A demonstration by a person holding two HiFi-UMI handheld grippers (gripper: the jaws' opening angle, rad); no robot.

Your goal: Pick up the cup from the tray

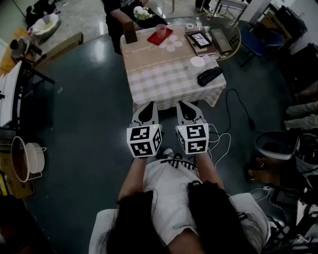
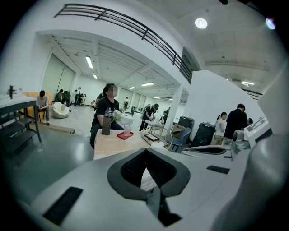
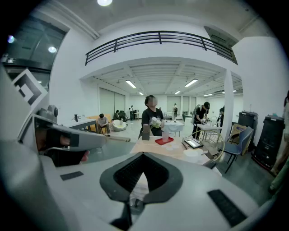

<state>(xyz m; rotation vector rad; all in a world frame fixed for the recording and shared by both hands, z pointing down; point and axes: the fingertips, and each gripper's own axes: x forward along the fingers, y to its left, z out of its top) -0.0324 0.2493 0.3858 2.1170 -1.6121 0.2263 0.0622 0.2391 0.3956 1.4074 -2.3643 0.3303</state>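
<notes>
A pink translucent cup [image 1: 161,31] stands on a red tray [image 1: 155,39] at the far end of a table with a checked cloth [image 1: 159,79]. Both grippers are held side by side close to my body, short of the table's near edge and far from the cup. The left gripper [image 1: 148,105] is shut with nothing in it, and so is the right gripper [image 1: 183,104]. The left gripper view shows the cup [image 2: 127,130] and the tray [image 2: 125,135] small and distant beyond the shut left gripper [image 2: 145,155]. From the right gripper [image 3: 143,158] the cup [image 3: 165,136] is seen straight ahead.
A person in black [image 1: 115,15] sits at the table's far side beside a brown box [image 1: 130,35] and white flowers [image 1: 141,14]. A framed picture [image 1: 200,39], a white lid [image 1: 198,61] and a black case [image 1: 208,76] lie on the table's right half. A round glass table [image 1: 223,27] stands to the right; cables [image 1: 241,106] run over the floor.
</notes>
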